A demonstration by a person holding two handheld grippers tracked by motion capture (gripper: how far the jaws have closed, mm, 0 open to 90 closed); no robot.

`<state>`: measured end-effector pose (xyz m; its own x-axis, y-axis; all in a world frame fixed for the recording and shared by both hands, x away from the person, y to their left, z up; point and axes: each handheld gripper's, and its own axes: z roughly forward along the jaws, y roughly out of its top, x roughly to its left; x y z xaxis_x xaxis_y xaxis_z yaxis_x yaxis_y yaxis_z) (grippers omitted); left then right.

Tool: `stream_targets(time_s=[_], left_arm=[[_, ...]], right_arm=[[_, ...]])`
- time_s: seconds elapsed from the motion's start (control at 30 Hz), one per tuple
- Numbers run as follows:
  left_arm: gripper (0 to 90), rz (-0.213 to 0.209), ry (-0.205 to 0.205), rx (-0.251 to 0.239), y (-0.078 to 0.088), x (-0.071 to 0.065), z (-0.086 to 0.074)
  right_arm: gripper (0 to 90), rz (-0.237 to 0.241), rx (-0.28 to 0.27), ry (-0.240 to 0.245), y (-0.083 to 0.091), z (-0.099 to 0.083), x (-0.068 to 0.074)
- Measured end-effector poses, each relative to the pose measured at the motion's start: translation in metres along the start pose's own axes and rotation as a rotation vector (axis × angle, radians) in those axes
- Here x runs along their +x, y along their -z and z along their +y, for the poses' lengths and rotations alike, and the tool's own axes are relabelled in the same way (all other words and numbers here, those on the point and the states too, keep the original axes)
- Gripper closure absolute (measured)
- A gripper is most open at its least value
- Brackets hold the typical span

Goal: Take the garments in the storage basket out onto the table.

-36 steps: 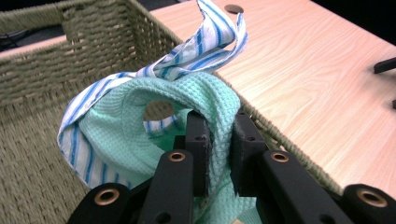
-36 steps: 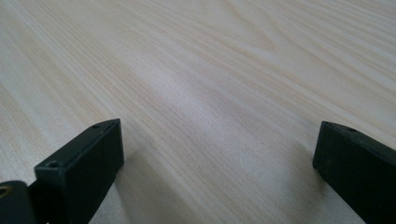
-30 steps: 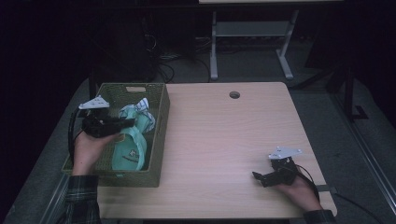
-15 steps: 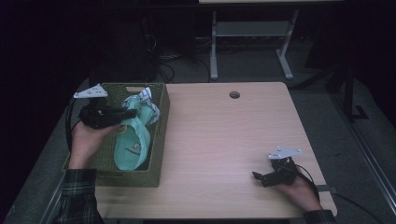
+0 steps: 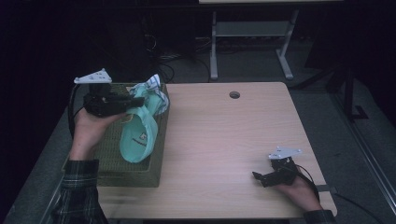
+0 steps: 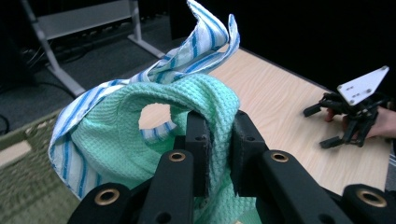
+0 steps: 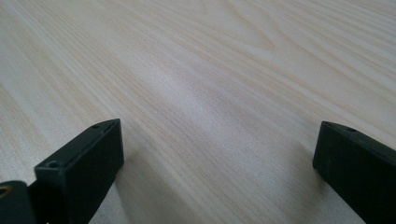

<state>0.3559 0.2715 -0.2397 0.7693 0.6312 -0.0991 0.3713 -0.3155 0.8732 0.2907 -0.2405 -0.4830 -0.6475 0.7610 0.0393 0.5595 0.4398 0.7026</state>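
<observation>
**Green cloth held above the basket**

High view: the left gripper (image 5: pixel 135 103) at 9 o'clock holds a mint-green cloth (image 5: pixel 137 137) over the woven basket (image 5: pixel 135 173); a blue-striped towel (image 5: pixel 154 93) clings beside it. The right gripper (image 5: pixel 261 178) rests at 4 o'clock on the table (image 5: pixel 224 135).

Left gripper view: the jaws pinch the cloth narrowly.

Right gripper view: the jaws stand wide over bare wood.
</observation>
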Motion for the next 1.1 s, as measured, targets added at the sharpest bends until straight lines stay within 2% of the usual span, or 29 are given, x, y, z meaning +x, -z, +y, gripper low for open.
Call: stream_targets(time_s=[0.2,0.67,1.1], left_arm=[[79.1,-0.047,-0.029,-0.018,-0.008,-0.011,0.017],[79.1,-0.118,-0.069,-0.025,-0.037,-0.033,0.039],[79.1,-0.171,-0.093,-0.011,-0.070,-0.050,0.048]], right_arm=[[1.5,0.000,0.000,0.000,0.000,0.000,0.000],[1.5,0.000,0.000,0.000,0.000,0.000,0.000],[1.5,0.000,0.000,0.000,0.000,0.000,0.000]])
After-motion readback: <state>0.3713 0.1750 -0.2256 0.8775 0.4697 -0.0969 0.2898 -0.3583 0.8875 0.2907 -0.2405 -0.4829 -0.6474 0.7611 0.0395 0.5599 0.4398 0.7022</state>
